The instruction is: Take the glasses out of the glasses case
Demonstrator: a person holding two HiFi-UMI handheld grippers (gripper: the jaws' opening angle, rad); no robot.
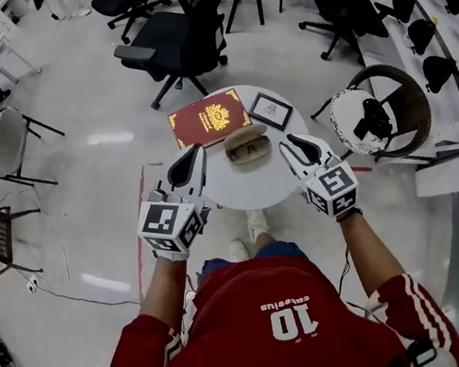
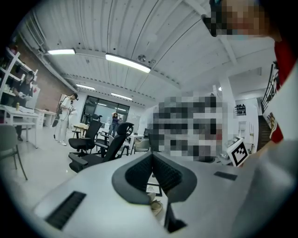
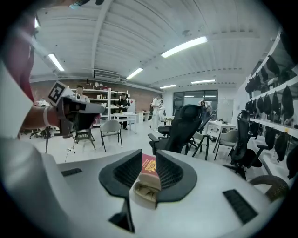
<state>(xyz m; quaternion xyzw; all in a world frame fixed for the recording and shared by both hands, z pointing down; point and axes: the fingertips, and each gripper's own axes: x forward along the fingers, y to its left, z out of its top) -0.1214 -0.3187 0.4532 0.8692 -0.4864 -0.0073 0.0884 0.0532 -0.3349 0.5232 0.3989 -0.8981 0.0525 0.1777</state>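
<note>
A beige glasses case [image 1: 248, 145] lies open at the middle of the round white table [image 1: 248, 189]. It also shows low in the left gripper view as the case [image 2: 157, 207], and between the right jaws as the case [image 3: 145, 190], apart from them. What lies inside it is too small to tell. My left gripper [image 1: 196, 152] hovers just left of the case, its jaws [image 2: 152, 155] meeting at the tips. My right gripper [image 1: 291, 139] hovers just right of the case, its jaws [image 3: 149, 160] a narrow gap apart with nothing gripped.
A red book [image 1: 208, 119] and a small framed picture [image 1: 270, 110] lie on the far side of the table. Black office chairs [image 1: 176, 43] stand beyond it, a round brown basket [image 1: 391, 108] to its right, and a grey chair [image 1: 9, 141] far left.
</note>
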